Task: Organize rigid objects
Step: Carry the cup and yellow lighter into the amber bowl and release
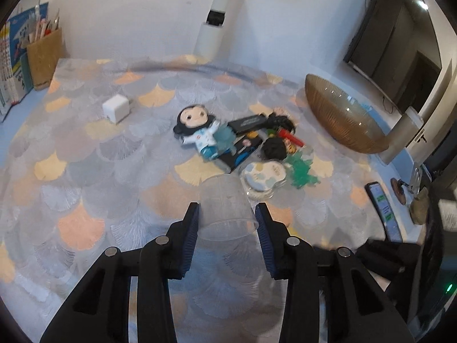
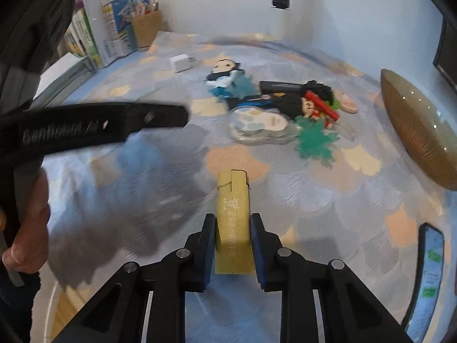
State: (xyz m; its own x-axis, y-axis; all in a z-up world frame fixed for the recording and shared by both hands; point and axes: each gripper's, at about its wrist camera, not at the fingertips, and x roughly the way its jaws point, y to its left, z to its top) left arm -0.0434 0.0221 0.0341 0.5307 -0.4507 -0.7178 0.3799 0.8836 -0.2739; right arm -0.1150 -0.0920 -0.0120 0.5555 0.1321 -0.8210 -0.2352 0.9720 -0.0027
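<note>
Between the left gripper [image 1: 227, 218] pads sits a clear plastic cup [image 1: 225, 208], jaws closed about cup-wide on its walls, cup lifted off the patterned tablecloth [image 1: 85, 171]. Ahead-left of it: white charger cube [image 1: 115, 107]. Dead ahead: doll figure [image 1: 197, 130], then a pile of small items just right of the doll, incl. a clear blister case [image 1: 264, 177] and green splat toy [image 1: 300, 171]. Far ahead-right: ribbed amber bowl [image 1: 340, 114], tipped on its side, looks empty.

Right gripper [image 2: 232, 228] is clamped narrow on a yellowish lighter-like block [image 2: 232, 220], also held above the cloth; same bowl [image 2: 414, 125] lies ahead-right of it, well apart.

Step, my read: both tools are loaded, carrying phase. Next probably needs a swing right toward the bowl, one tool at a time, releasing low so the cup doesn't tip. Destination is a guess.
</note>
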